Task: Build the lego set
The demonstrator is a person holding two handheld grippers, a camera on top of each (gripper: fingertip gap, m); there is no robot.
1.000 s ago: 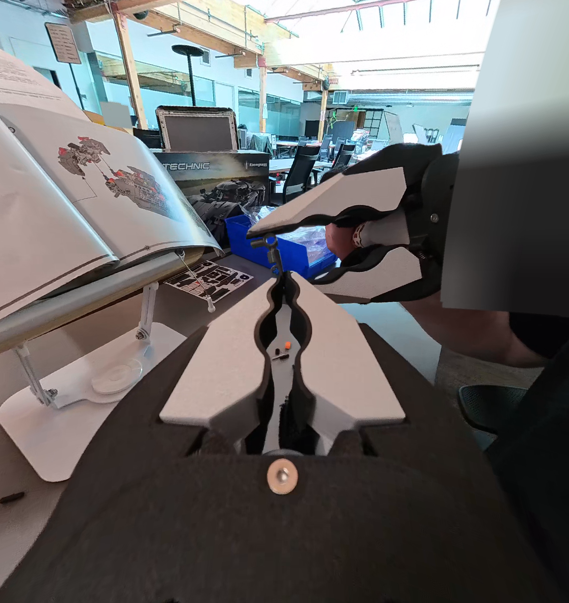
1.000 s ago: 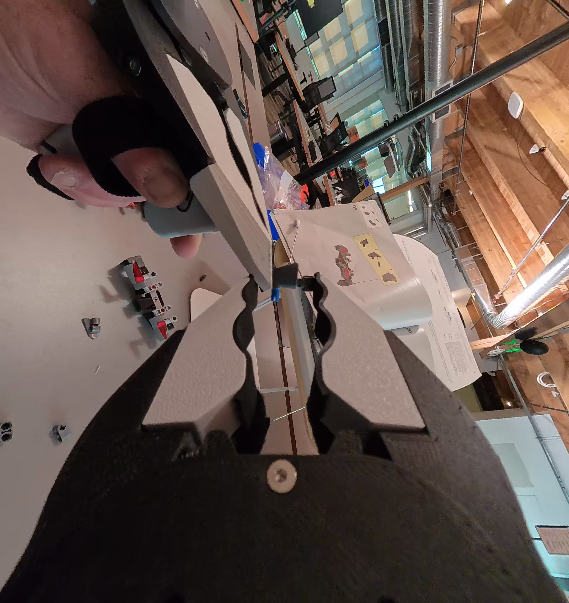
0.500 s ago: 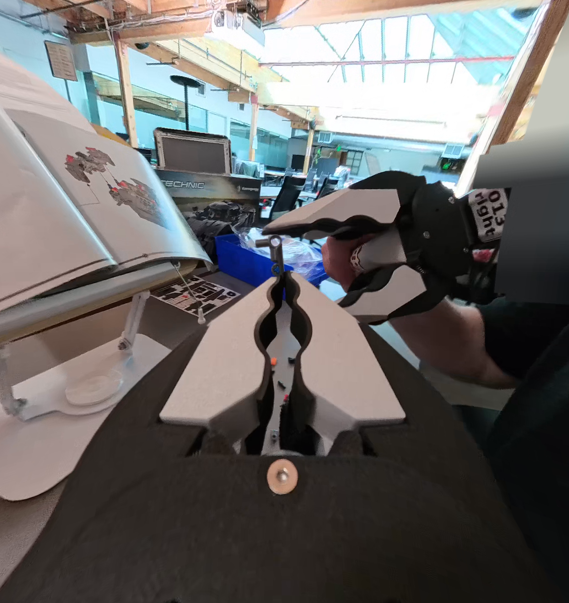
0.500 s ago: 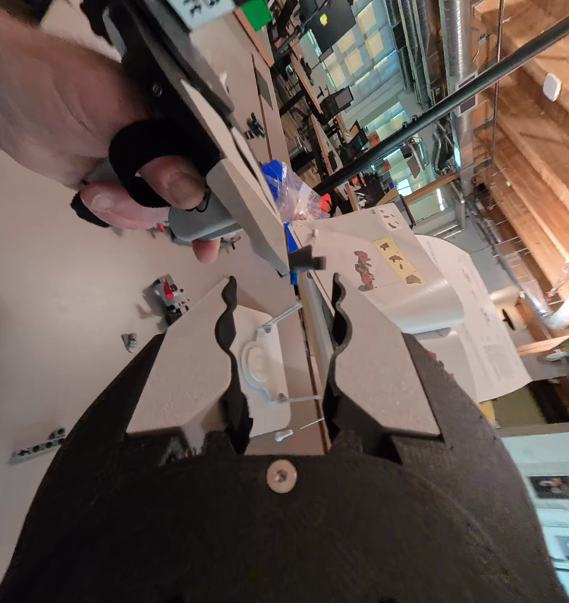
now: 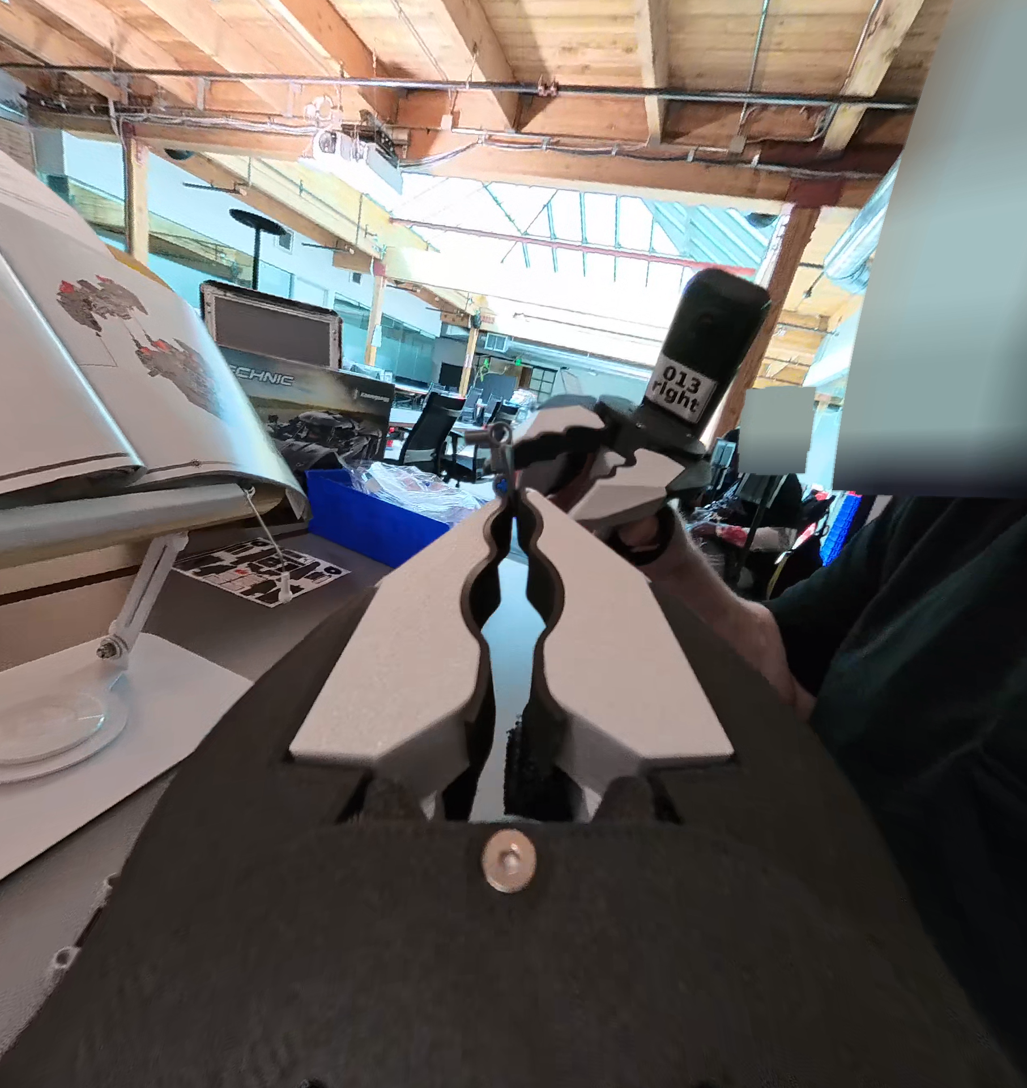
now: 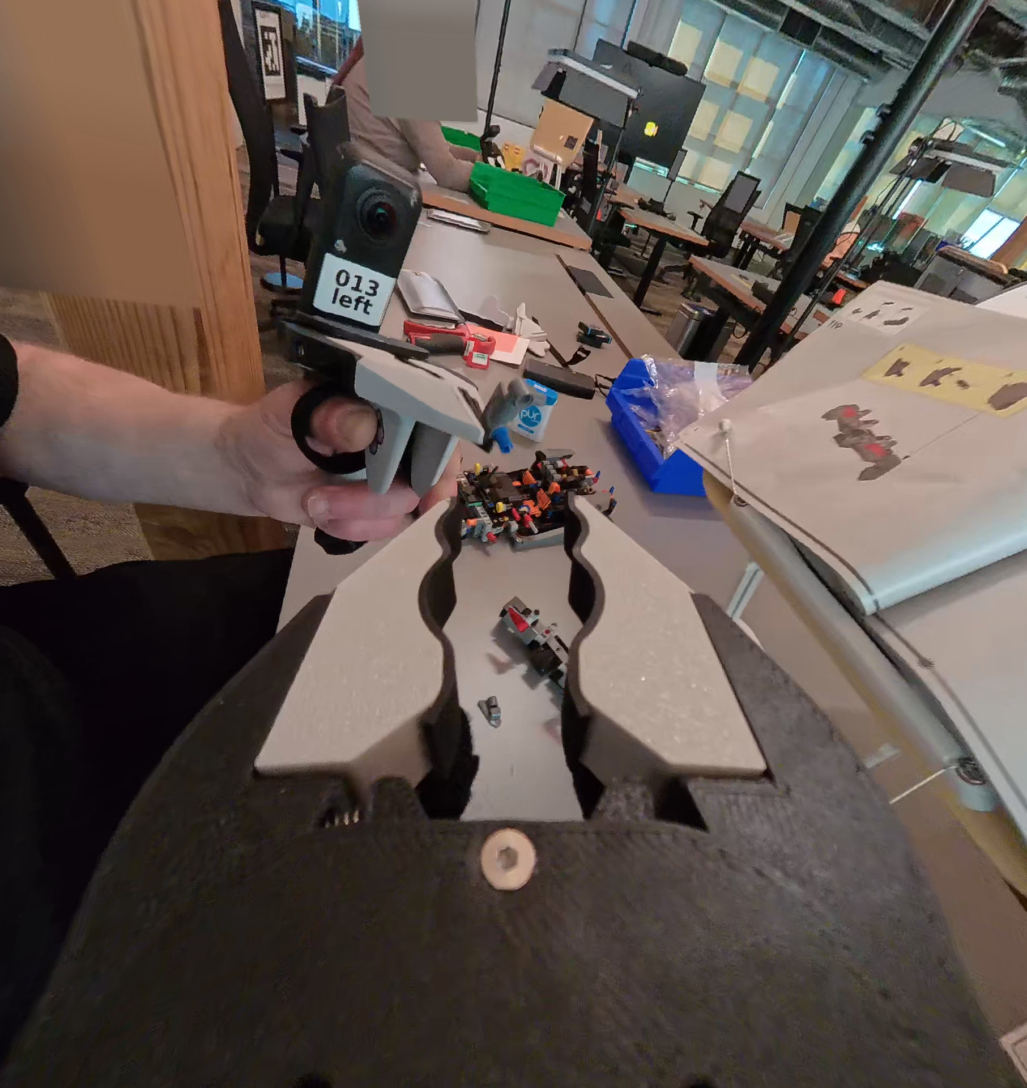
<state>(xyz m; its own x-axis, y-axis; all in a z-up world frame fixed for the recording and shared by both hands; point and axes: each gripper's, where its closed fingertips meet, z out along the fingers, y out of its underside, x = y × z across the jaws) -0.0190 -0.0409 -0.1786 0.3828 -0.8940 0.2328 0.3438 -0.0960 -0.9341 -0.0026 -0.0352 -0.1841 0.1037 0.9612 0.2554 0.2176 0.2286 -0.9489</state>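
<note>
Holding both grippers above the grey table [image 6: 664, 547], we keep the left gripper [image 5: 512, 499] clenched on a small grey piece with a blue pin [image 5: 497, 452], its tips pinching the blue end and the grey part sticking up. Our right gripper [image 6: 512, 513] has its jaws spread apart with nothing between them. Below it on the table lie a tiny grey part [image 6: 491, 710] and a small grey and red assembly [image 6: 531, 639]. Farther on sits the main lego model [image 6: 522, 491], dark with orange bits. Beyond it stands a blue bin [image 6: 646, 441] of plastic bags, and the open instruction book [image 6: 887, 447] rests on its stand to the right.
</note>
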